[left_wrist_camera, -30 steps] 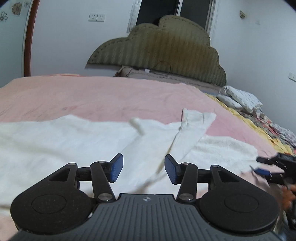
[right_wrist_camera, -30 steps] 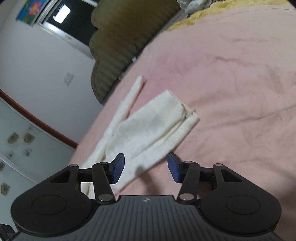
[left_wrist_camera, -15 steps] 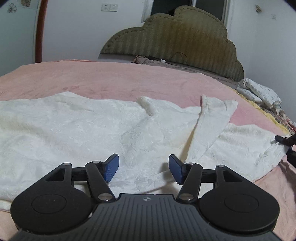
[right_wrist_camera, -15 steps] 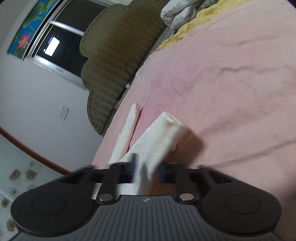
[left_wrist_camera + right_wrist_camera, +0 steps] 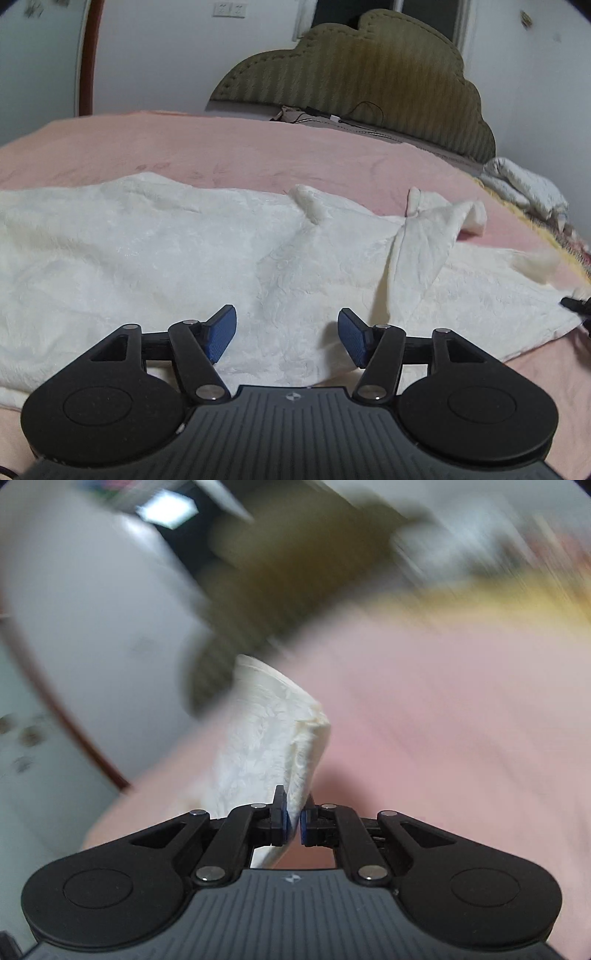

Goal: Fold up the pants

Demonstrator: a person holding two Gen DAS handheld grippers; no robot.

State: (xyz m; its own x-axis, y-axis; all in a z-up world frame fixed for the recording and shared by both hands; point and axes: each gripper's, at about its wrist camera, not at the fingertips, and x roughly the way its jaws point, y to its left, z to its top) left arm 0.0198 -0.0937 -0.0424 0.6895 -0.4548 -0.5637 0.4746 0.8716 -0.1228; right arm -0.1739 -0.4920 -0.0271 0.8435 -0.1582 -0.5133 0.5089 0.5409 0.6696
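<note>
One gripper works: the right gripper (image 5: 293, 821) pinches the pants (image 5: 192, 258) hem, lifted off the bed (image 5: 240, 155). The left gripper (image 5: 286, 338) hovers open over the spread cloth. Risk: the thin pinch slips, or the unpinned pants drag.

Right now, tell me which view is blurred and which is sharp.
Right wrist view: background streaked with motion blur, only the right gripper and pinched white pants sharp. Left wrist view: mostly sharp, fisheye-curved pink bed, slight blur at far right edge.

Left wrist view looks low across the bed (image 5: 258, 155) toward the headboard (image 5: 369, 74); right view, blurred, seemingly faces the same headboard (image 5: 295, 565).
</note>
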